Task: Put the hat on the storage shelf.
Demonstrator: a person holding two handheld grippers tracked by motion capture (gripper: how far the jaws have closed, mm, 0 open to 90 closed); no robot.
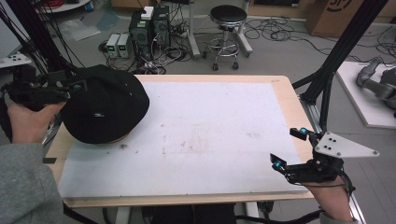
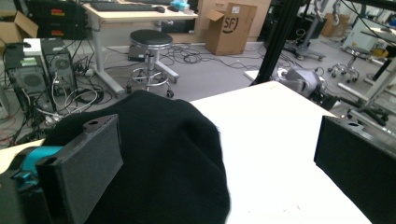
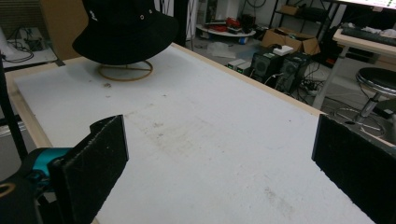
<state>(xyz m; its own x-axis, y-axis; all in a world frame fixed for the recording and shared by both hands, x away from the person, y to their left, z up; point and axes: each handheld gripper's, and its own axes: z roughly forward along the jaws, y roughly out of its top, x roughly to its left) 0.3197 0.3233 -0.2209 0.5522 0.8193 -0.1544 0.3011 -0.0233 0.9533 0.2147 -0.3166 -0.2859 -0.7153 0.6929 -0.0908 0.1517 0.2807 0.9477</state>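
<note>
- Black hat (image 1: 103, 105) is sitting on a wooden ring stand (image 3: 125, 71) at the upper left of the high view, over the left end of the white table (image 1: 210, 135); the right gripper view shows the brim hanging just above the ring.
- Left gripper (image 1: 77, 86) is hovering at the hat's left edge with its jaws spread wide; in the left gripper view the black fabric (image 2: 163, 158) is lying between them, and I can't see either pad pressing on it.
- Right gripper (image 1: 289, 149) is idling at the lower right of the high view, jaws spread, nothing between them, well apart from the hat.
- Step in hand, as I'm reading it: the hat is looking placed on its stand, with the left gripper not clamping it.
- Next move is calling for the left hand to be backing off sideways without snagging the brim or tipping the hat off the ring.
</note>
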